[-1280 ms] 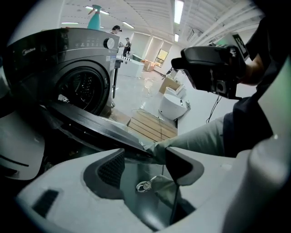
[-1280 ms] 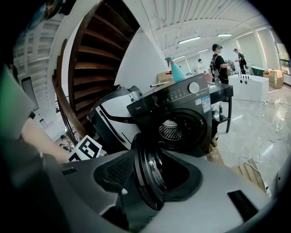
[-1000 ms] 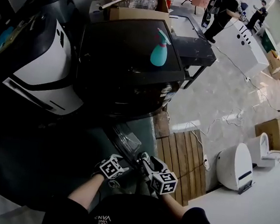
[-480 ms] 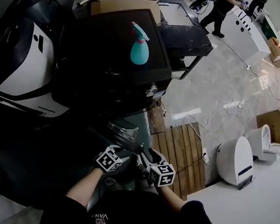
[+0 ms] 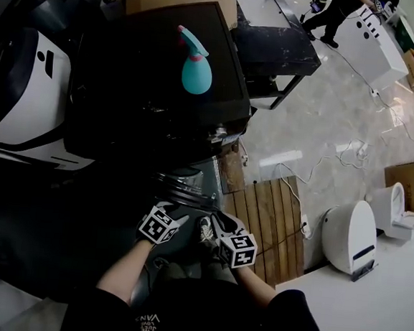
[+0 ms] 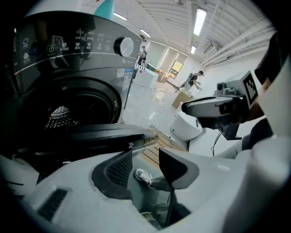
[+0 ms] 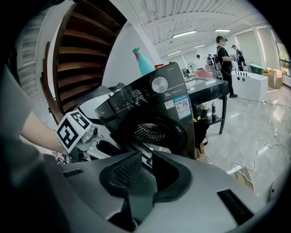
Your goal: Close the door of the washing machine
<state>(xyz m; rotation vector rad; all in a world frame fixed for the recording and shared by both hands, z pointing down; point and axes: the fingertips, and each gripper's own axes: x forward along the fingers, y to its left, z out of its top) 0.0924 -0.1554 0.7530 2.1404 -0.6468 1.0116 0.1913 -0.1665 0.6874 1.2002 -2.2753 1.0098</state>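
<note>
**Door ajar, both grippers at its edge**

The head view looks down on the black washing machine [image 5: 163, 85], a teal spray bottle [image 5: 196, 68] standing on its top. The door [image 5: 185, 189] swings out from the machine's front towards the person. Both grippers sit just below the door in that view, which does not show their fingers clearly.

The left gripper view shows the door edge-on, its long axis running level across the picture just above the left gripper [image 6: 145, 154]. Its fingers [image 6: 119, 170] have just been closing and stand moderately apart. Only a white shoe [image 6: 144, 176] and the floor show through the gap.

The right gripper view faces the machine's front, with the control knob [image 7: 159, 84] and the open drum [image 7: 152, 132]. The right gripper [image 7: 146, 157] has just been closing to a narrow gap. Whether the door's rim sits in that gap I cannot tell.
</note>
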